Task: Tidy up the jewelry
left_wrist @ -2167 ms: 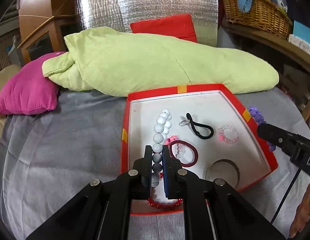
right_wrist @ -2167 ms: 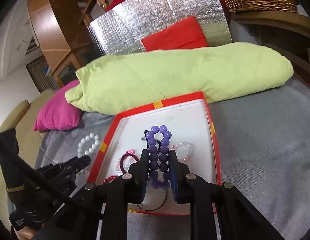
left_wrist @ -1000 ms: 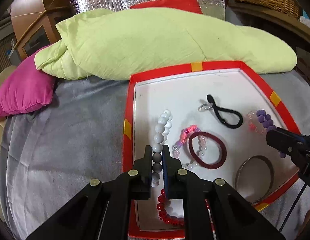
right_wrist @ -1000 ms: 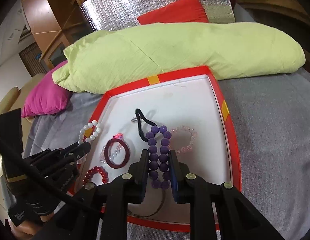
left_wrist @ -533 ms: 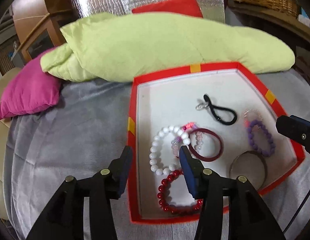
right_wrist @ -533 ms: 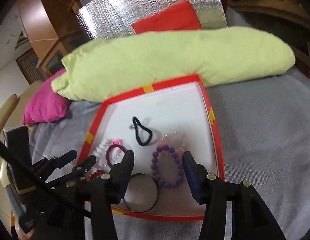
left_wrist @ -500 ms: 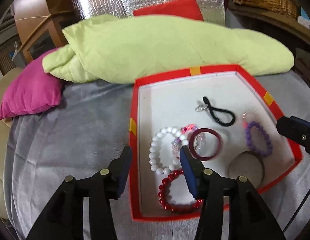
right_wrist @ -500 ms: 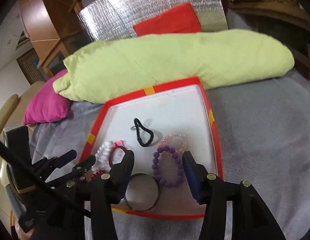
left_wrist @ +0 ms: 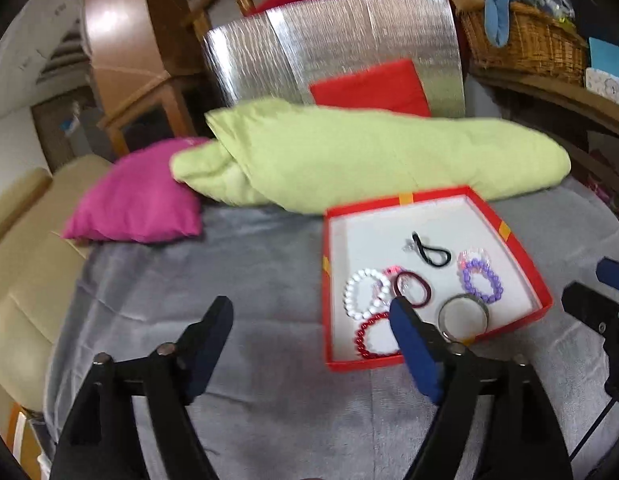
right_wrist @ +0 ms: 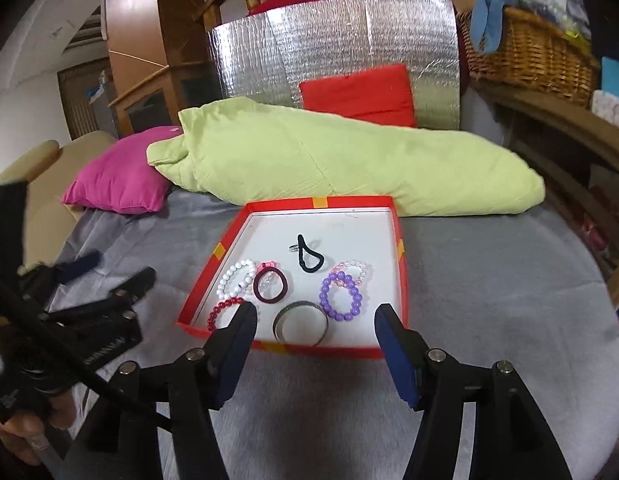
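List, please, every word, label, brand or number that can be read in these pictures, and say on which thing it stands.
No text can be read for certain.
Left tongs: small white print on the black body, blurred, not legible.
Red box: yellow tape patches only, no writing.
Pink cushion: small pale mark, too small to read.

Left tool and right tool just opened, both empty.

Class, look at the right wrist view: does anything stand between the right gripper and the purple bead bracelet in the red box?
Only the red box's low near wall. The right gripper is open and empty; the purple bead bracelet lies uncovered beyond it, overlapping a pink bracelet.
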### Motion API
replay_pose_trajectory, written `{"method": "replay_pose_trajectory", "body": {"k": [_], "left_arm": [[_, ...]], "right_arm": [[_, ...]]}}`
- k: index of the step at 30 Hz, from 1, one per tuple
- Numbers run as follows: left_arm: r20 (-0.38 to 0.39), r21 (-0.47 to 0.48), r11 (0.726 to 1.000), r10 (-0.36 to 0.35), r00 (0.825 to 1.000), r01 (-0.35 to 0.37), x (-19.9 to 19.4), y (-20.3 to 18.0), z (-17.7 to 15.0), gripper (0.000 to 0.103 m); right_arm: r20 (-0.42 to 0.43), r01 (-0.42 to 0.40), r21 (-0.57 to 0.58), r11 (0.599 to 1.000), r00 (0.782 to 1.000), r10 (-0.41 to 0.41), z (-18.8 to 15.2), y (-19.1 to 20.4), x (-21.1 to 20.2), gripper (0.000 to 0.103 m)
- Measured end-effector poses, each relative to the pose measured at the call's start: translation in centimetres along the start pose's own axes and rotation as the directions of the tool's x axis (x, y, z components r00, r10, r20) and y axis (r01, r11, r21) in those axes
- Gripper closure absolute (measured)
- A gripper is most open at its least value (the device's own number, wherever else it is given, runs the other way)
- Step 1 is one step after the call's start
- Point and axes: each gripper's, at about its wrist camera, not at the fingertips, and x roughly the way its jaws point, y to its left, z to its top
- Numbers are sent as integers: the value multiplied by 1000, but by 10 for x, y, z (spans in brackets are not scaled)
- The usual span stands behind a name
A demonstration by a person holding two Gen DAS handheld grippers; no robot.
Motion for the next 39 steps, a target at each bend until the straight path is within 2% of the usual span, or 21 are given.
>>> {"method": "replay_pose_trajectory", "body": {"k": [4, 9, 24, 39], "left_arm": [[17, -36, 999, -14, 1000, 14, -25, 8, -3, 19], [7, -82, 997, -15, 1000, 16, -42, 17, -15, 18], [5, -77, 996, -34, 999, 34, -45, 14, -18, 18], [2, -80, 997, -25, 1000, 25, -43, 17, -18, 18]], "right_arm": [[33, 38, -8, 999, 999, -38, -11, 2, -29, 37], [29, 49, 20, 999, 998, -50, -24, 0, -50, 36], [-12, 44, 33, 998, 999, -44, -24, -1, -39, 36], [-10, 46, 31, 998, 999, -46, -25, 1, -37, 36]]}}
